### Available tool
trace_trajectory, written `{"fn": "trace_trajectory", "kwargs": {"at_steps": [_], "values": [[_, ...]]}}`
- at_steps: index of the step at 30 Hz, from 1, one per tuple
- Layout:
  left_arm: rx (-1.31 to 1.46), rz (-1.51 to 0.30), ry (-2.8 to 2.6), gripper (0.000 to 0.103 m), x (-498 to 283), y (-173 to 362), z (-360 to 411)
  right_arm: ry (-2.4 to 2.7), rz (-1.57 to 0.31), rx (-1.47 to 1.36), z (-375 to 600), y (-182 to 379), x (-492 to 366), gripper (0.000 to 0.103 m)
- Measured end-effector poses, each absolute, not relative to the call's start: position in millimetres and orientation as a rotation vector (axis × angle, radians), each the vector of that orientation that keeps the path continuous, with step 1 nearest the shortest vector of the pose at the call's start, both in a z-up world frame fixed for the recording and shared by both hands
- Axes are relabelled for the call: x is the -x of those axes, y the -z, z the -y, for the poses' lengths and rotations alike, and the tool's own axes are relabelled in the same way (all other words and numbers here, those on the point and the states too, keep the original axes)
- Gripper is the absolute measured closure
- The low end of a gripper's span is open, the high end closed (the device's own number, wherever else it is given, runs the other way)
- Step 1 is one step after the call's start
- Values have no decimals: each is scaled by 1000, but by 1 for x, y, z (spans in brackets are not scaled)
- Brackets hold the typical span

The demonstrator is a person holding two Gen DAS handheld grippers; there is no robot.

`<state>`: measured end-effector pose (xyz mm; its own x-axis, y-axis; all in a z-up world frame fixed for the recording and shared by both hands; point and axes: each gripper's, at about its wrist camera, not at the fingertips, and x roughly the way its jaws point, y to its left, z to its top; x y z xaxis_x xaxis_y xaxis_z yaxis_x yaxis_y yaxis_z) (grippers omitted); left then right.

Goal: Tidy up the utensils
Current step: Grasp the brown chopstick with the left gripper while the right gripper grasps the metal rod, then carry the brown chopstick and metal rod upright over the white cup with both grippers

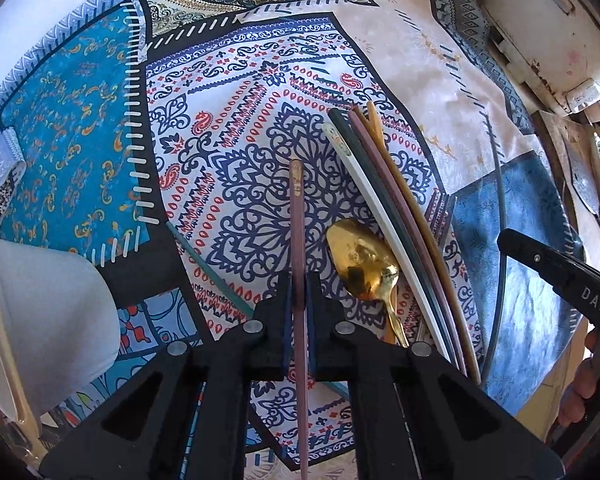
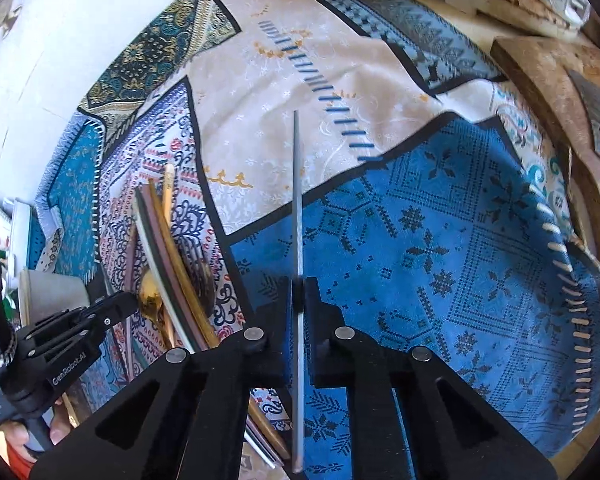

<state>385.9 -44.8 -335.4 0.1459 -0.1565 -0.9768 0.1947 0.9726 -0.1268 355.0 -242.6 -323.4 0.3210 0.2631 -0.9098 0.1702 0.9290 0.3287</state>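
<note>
A patchwork-print cloth (image 1: pixel 240 128) covers the worktop. On it lies a bundle of chopsticks (image 1: pixel 388 208) side by side, with a gold spoon (image 1: pixel 360 260) touching their left edge and a teal chopstick (image 1: pixel 208 268) apart to the left. The left hand-held gripper (image 1: pixel 299 292) is closed on a mauve chopstick (image 1: pixel 298 216). The right hand-held gripper (image 2: pixel 299 296) is closed on a grey chopstick (image 2: pixel 297 200), above the blue patch.
</note>
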Motion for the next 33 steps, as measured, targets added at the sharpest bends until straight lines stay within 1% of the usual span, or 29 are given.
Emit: {"fn": "trace_trajectory", "kwargs": {"at_steps": [9,20,33], "values": [[9,-1292,265,98,-374,298,38,-68,-1184,-378,244,298,-343,97],[42,-1090,216,98,-349,234,20,-80,-1059,-312,229,255,-332,98],[142,-851,120,98,-325,158,-27,-188,-907,-235,186,195,-326,98]]}}
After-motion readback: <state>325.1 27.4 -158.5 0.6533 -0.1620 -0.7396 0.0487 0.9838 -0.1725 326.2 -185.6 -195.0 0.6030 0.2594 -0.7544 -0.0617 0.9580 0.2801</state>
